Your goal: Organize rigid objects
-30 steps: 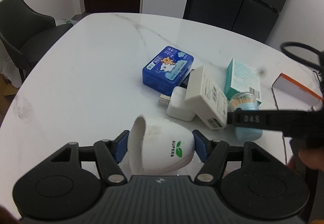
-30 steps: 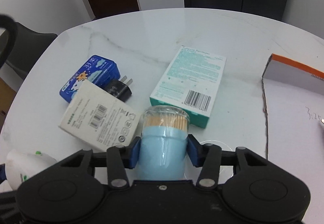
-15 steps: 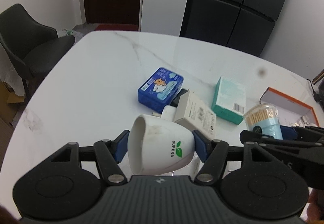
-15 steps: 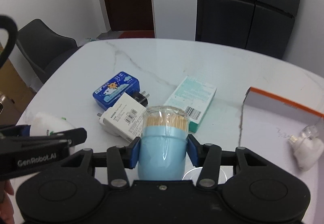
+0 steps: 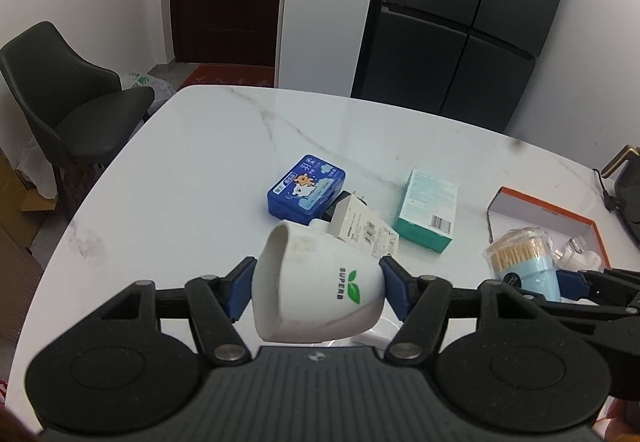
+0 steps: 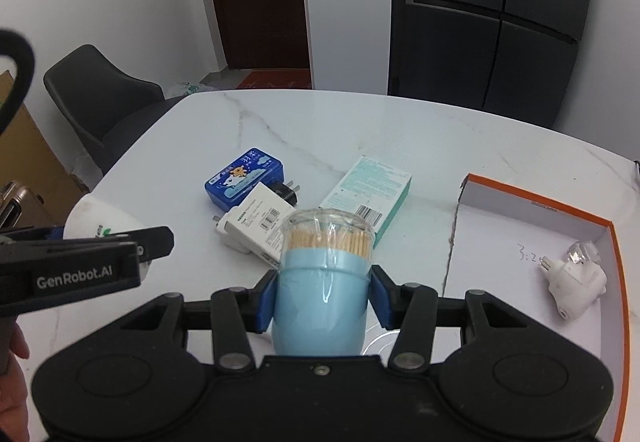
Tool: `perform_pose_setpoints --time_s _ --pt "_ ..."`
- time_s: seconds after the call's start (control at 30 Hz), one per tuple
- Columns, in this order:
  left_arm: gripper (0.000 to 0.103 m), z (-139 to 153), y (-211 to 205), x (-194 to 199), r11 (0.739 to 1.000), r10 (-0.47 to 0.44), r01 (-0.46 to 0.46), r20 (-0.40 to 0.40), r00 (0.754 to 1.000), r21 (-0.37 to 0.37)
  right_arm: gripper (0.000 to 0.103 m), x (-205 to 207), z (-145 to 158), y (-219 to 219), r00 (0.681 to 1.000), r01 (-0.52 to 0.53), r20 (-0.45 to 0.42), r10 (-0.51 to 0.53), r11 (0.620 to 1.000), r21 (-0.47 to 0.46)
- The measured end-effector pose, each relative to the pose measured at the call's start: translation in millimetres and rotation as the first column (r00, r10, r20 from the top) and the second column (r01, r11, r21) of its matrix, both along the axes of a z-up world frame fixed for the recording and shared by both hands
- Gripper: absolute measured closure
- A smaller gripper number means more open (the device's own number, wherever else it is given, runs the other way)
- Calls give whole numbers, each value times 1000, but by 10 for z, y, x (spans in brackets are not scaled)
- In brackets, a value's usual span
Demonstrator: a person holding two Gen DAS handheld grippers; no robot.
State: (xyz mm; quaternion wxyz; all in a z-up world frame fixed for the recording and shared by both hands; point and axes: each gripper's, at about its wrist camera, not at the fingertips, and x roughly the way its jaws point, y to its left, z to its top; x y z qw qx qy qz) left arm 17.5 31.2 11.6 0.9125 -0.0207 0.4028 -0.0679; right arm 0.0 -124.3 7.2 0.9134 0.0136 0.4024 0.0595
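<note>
the left tool is clenched on a white cup tilted on its side above the worktop, and the right tool grips an upright blue toothpick jar. on the worktop lie a blue tin, a white box over two chargers, and a teal box. an orange-edged tray on the right holds a white plug.

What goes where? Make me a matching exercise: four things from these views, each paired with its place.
1. white cup
2. toothpick jar
3. white plug adapter
4. blue tin

A. inside the orange-edged box
B. in the right gripper
C. on the table, beside a black charger
D. in the left gripper

Pairs: 1-D, 2-B, 3-A, 4-C
</note>
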Motion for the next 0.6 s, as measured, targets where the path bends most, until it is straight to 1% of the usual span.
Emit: perform_pose_setpoints --time_s 0.37,0.6 --pt "36 108 -102 -50 1000 -15 15 33 999 13 45 -125 104 -116 1000 17 20 -17 1000 17" --pt "36 131 -132 -88 999 -23 22 39 999 24 45 -158 127 -153 1000 18 25 -19 999 29"
